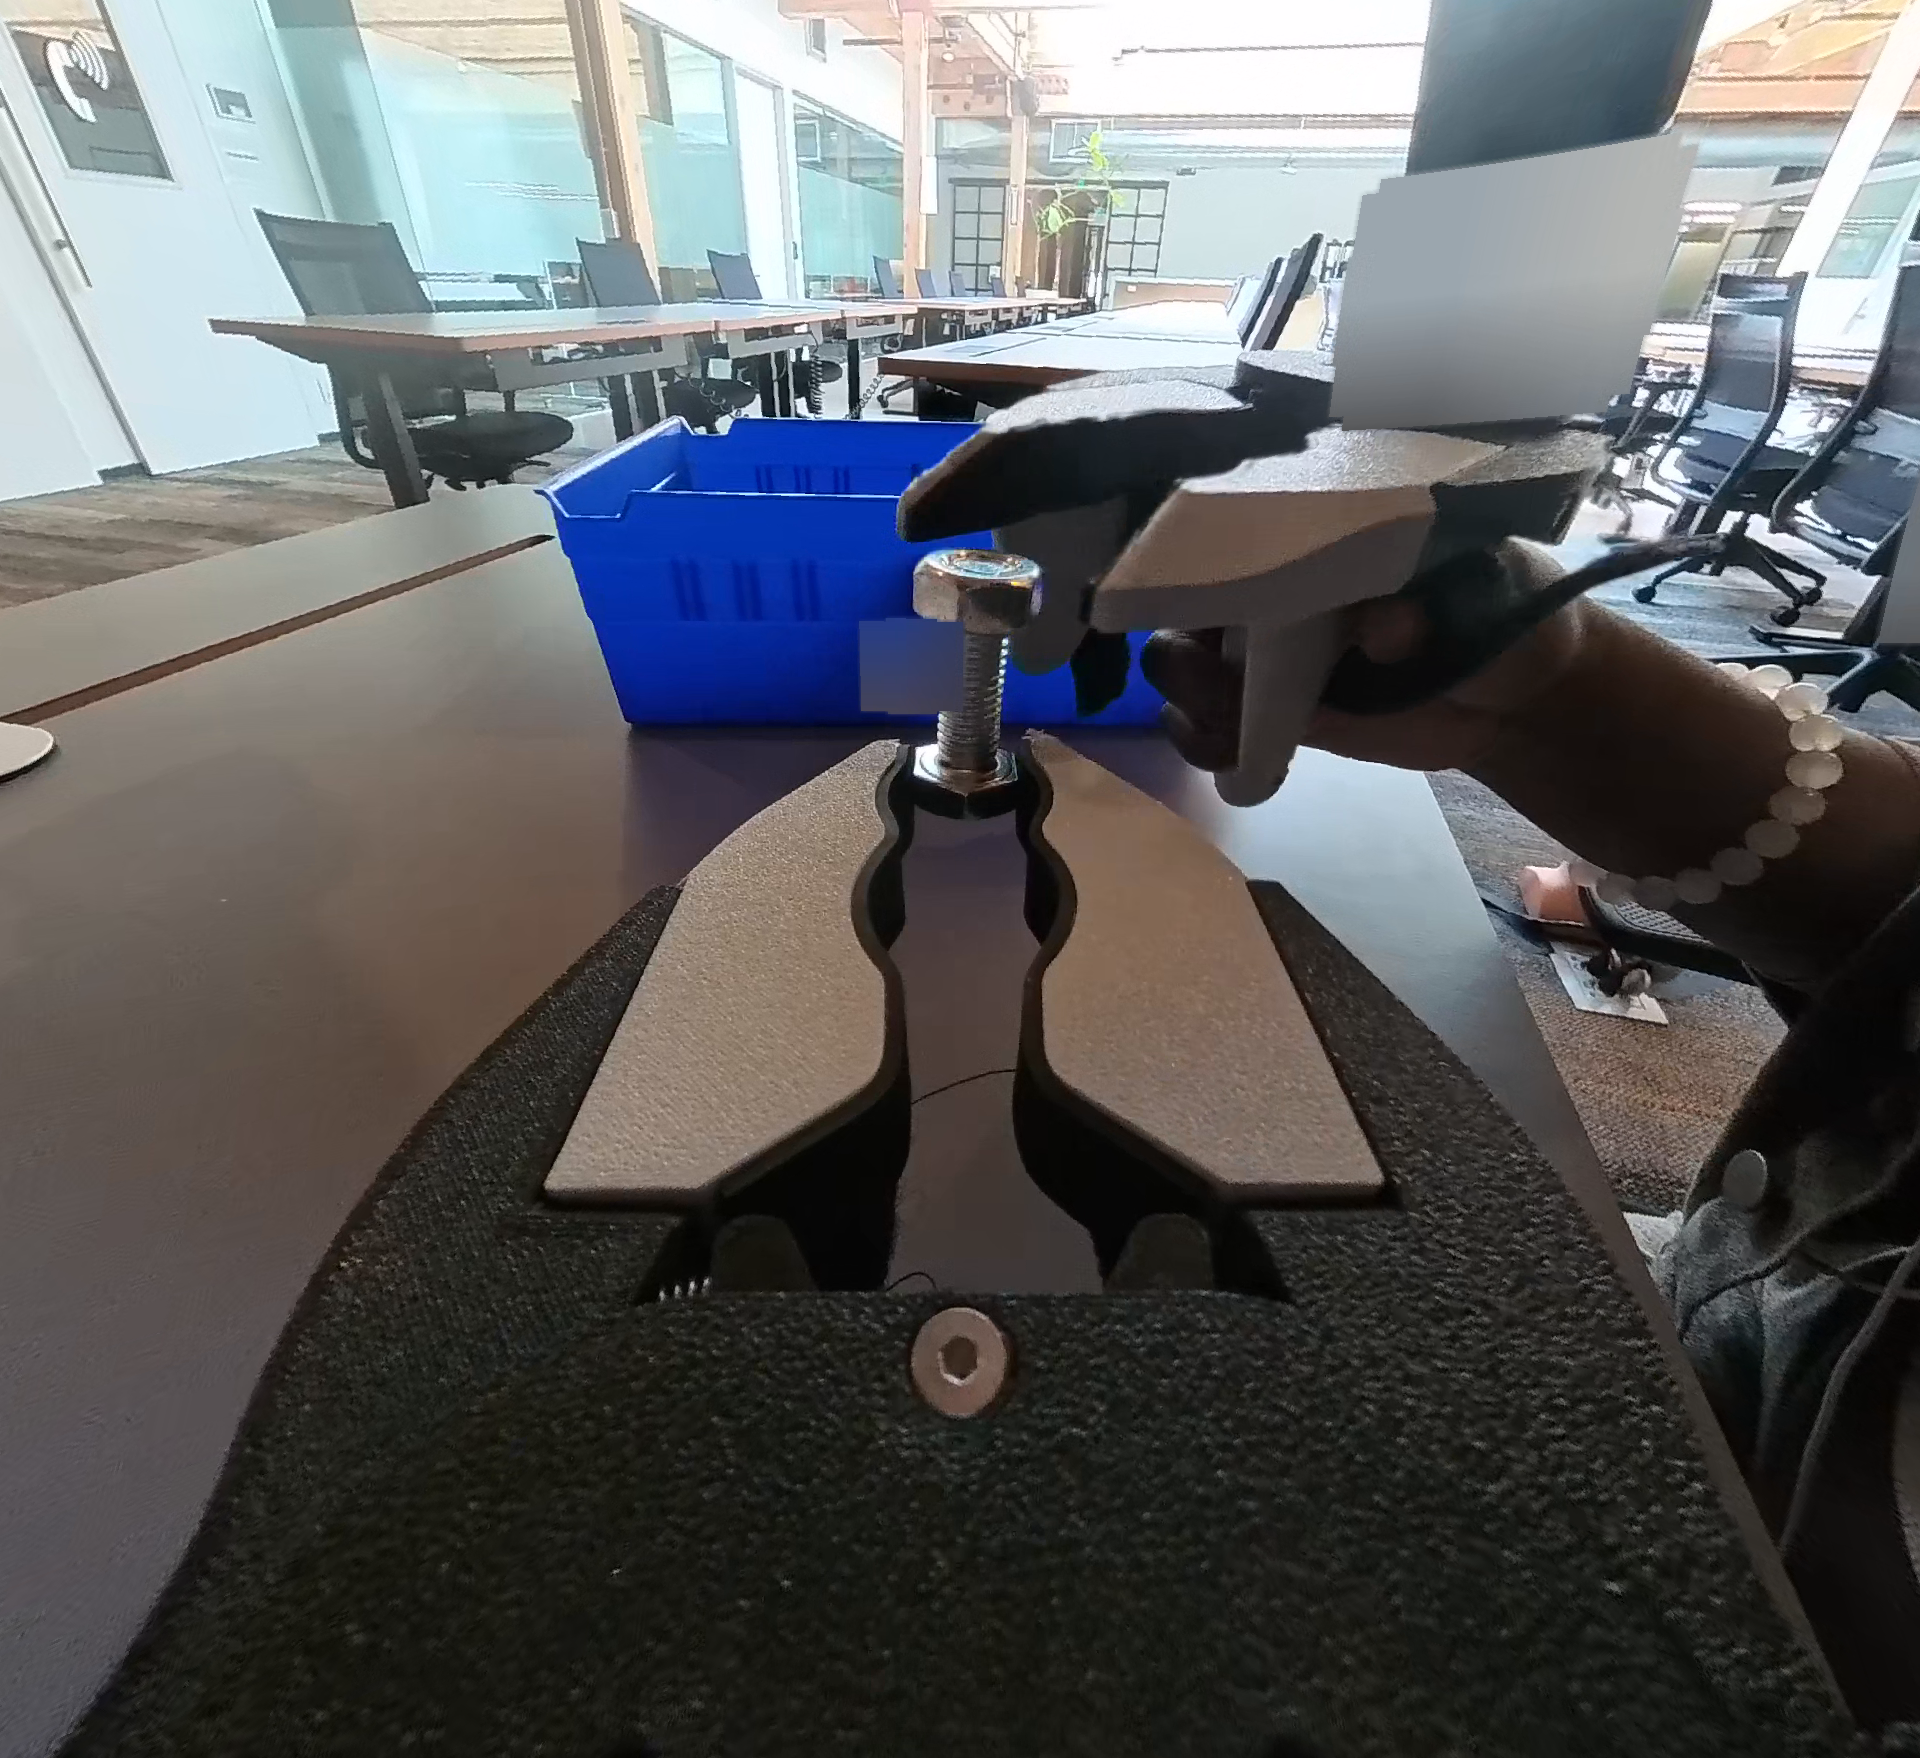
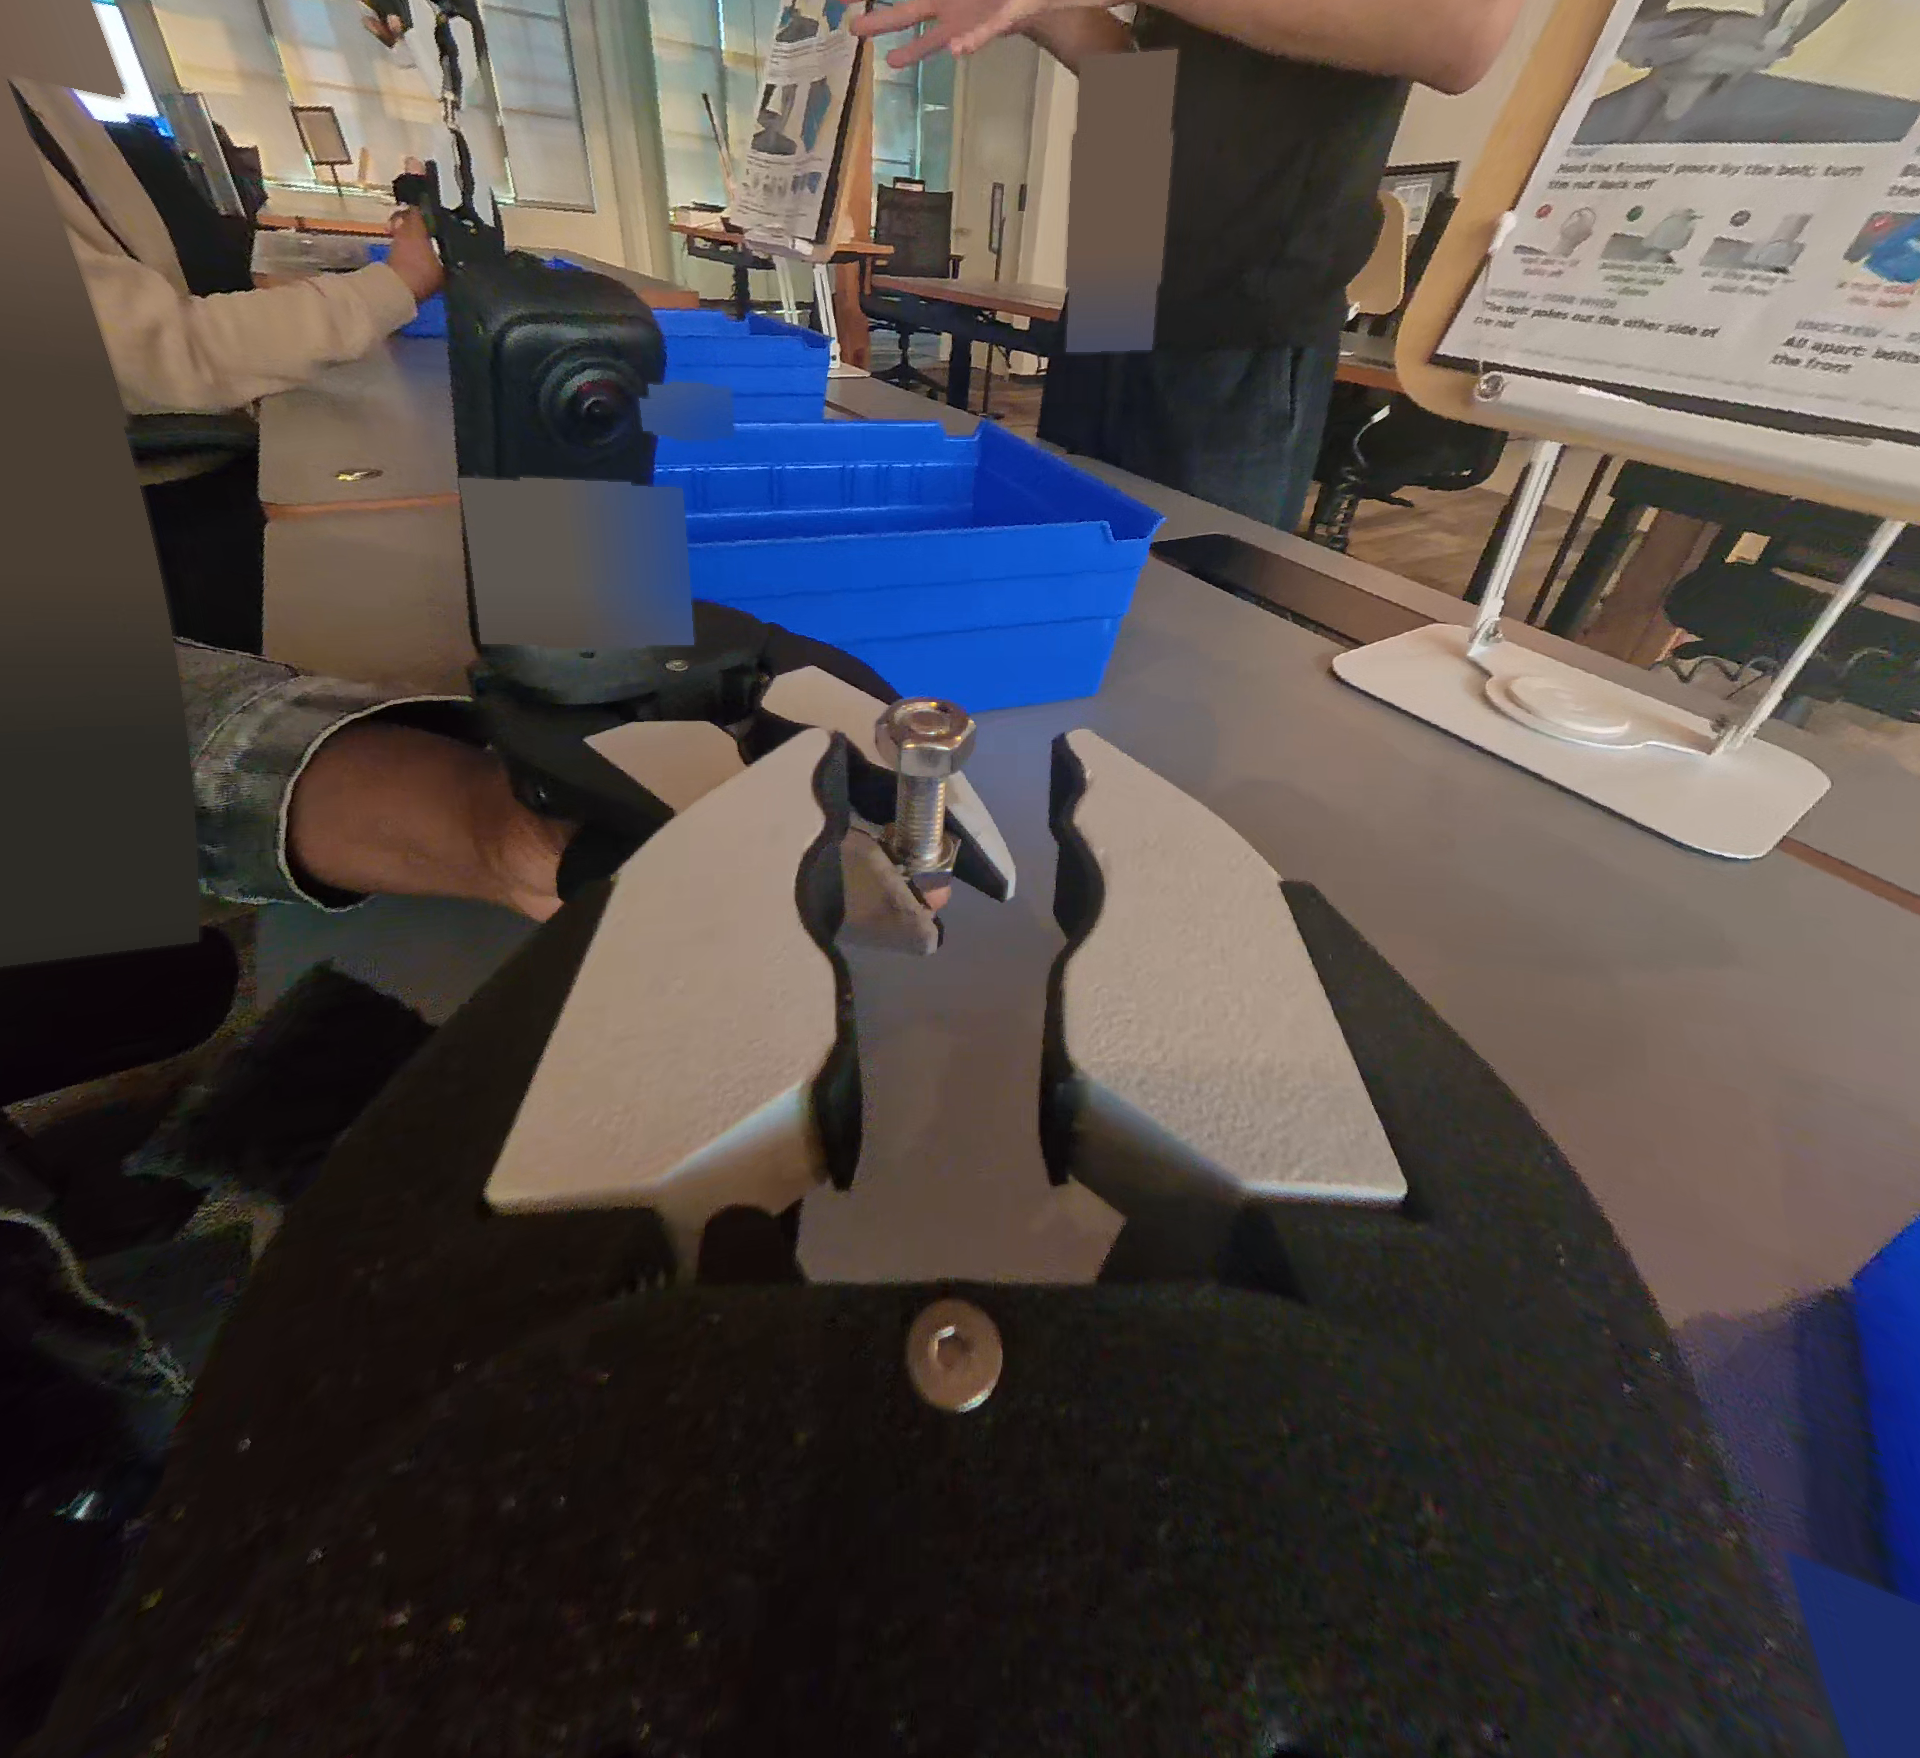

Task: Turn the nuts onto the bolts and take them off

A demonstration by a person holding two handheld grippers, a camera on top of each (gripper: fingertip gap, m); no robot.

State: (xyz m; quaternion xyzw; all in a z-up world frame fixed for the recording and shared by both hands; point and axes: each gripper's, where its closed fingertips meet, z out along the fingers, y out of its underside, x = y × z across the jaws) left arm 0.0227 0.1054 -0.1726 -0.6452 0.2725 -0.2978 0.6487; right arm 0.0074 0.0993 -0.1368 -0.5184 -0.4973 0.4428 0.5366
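Note:
A silver bolt stands head up over the dark table, with a hex nut threaded near its lower end. My left gripper is shut on the nut and holds the bolt upright. My right gripper comes in from the right at the height of the bolt head. In the right wrist view the right gripper is open. The bolt stands between its fingertips with a gap on each side. The left gripper clamps the nut below.
A blue bin stands just behind the bolt; it also shows in the right wrist view. More blue bins stand farther back. A white stand bears an instruction sheet at the right. A person stands behind the table. Another person works at the far left. The tips of both grippers are at nearly the same place.

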